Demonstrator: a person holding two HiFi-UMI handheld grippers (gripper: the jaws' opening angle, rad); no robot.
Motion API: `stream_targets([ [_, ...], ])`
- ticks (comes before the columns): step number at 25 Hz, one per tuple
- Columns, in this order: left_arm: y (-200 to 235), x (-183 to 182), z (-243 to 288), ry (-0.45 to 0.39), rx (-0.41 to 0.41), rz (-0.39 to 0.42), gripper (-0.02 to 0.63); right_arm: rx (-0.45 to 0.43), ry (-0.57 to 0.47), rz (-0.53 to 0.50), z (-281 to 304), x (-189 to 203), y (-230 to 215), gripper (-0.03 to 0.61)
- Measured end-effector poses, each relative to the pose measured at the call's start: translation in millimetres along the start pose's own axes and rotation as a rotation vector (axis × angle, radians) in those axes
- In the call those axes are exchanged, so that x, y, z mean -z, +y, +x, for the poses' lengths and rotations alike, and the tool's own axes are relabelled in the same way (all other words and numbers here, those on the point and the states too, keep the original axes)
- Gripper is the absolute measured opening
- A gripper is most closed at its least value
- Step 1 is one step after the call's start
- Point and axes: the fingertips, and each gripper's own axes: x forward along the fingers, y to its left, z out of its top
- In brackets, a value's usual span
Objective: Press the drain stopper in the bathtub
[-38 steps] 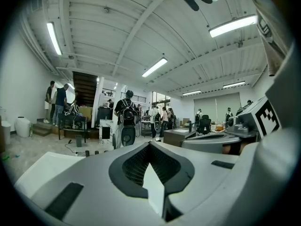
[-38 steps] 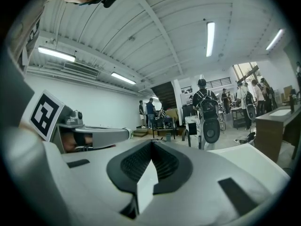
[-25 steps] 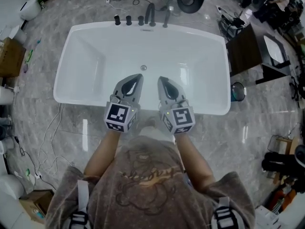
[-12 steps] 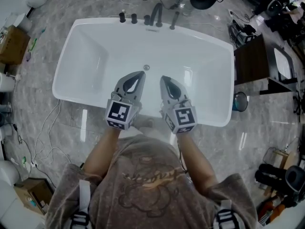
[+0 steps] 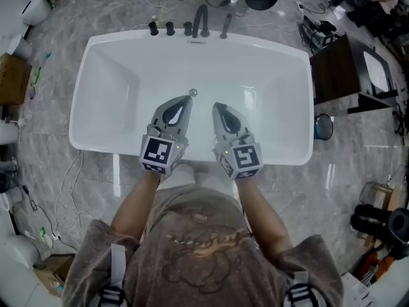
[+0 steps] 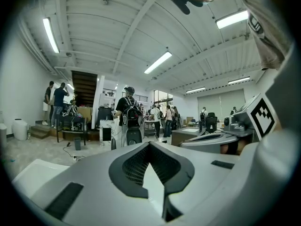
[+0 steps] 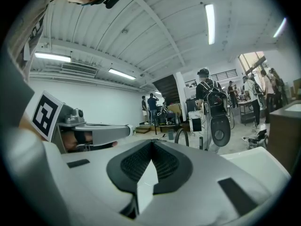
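Drain stopper, small, round and metallic (image 5: 192, 93), sits in the floor of the white rectangular bathtub (image 5: 108, 75), just past the tip of the left gripper (image 5: 185, 103). The right gripper (image 5: 218, 107) hangs beside it, and both have their jaws closed on nothing. The approach appears to be in hand, and the next move calls for lowering a closed tip straight onto the stopper

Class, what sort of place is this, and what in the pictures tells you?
Probably a workshop or test hall, not a home bathroom: the bathtub stands free on a stone floor among loose cables, and people stand under strip lights beyond.
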Motion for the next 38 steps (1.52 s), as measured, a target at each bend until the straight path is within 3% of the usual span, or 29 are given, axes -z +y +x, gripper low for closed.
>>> stream_targets([
  [14,56,37,34,0.000,0.119,0.016,0.003,0.097,-0.048,0.008,65,21,1,-0.003],
  [24,73,59,58,-0.005,0.117,0.012,0.003,0.086,-0.034,0.022,103,40,-5,-0.003],
  [38,83,119,116,0.019,0.119,-0.005,0.003,0.078,-0.023,-0.009,150,98,-60,-0.003],
])
